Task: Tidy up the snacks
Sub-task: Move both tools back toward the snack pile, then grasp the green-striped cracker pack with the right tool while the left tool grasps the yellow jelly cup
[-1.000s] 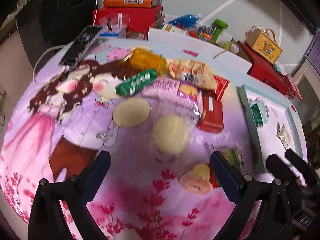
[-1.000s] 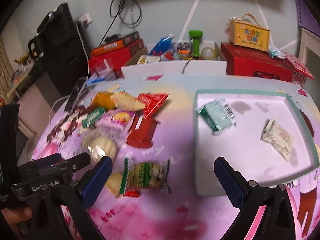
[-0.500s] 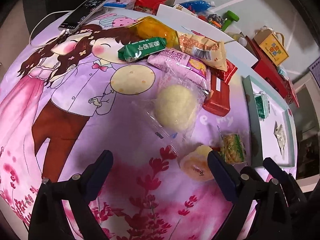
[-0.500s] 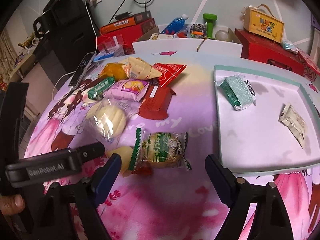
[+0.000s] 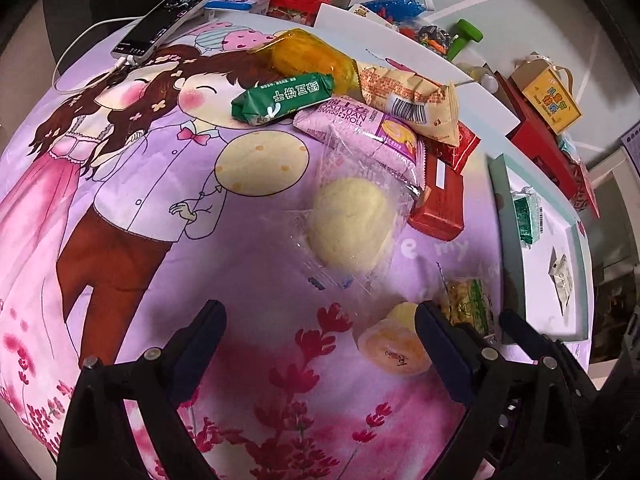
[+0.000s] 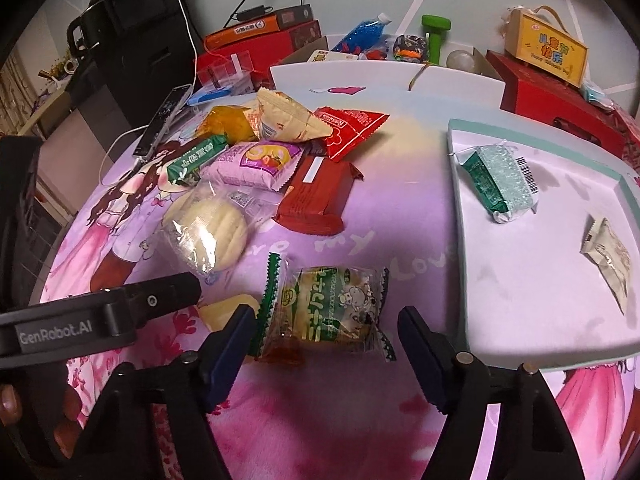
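A pile of snacks lies on the pink cartoon cloth. My right gripper (image 6: 326, 326) is open, its fingers either side of a green-and-clear biscuit packet (image 6: 330, 308), just above the cloth. A jelly cup (image 5: 394, 346) sits beside that packet. My left gripper (image 5: 320, 320) is open and empty, low over the cloth in front of a bagged pale bun (image 5: 350, 228). The white tray (image 6: 460, 240) at the right holds a green wafer pack (image 6: 500, 178) and a beige sachet (image 6: 610, 256).
Behind the bun lie a red bar (image 6: 316, 192), a pink Swiss roll pack (image 6: 258, 164), a green pack (image 5: 282, 98), an orange bag (image 5: 308, 56) and a beige pack (image 5: 412, 98). A phone (image 5: 168, 20) with cable lies far left. Boxes crowd the back edge.
Both grippers have moved lower and closer to the cloth. My right gripper has come forward so its fingers now flank the biscuit packet. The snacks have not moved.
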A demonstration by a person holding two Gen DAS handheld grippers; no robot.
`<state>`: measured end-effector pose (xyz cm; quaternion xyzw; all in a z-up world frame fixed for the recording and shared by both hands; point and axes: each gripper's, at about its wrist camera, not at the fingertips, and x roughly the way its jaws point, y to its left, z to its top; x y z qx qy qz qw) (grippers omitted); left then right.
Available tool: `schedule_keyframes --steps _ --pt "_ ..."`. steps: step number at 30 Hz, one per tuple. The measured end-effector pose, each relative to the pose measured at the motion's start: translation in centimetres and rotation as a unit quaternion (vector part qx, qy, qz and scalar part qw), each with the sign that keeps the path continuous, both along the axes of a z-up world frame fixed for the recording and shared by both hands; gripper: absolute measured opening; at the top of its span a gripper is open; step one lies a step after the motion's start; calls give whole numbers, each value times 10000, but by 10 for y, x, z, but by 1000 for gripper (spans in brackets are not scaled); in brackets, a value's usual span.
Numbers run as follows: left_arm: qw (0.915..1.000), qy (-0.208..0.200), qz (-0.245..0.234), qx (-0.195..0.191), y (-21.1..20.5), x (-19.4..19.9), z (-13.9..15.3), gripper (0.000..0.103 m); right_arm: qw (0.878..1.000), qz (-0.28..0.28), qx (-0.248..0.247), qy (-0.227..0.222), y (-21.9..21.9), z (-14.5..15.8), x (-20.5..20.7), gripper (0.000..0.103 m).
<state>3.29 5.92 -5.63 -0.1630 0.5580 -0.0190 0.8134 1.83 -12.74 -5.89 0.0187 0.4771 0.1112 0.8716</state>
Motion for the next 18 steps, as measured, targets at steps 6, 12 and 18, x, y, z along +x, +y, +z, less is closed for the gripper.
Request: schedule_keyframes --steps 6,12,18 --pt "10000 54 -36 -16 -2 4 -2 95 9998 -21 103 140 0 -12 8 72" --pt "9999 76 -89 -9 -5 5 -4 95 9997 -21 158 195 1 -17 12 67" --pt "9999 59 -123 -71 -4 5 -4 95 9996 -45 201 195 -2 -15 9 59"
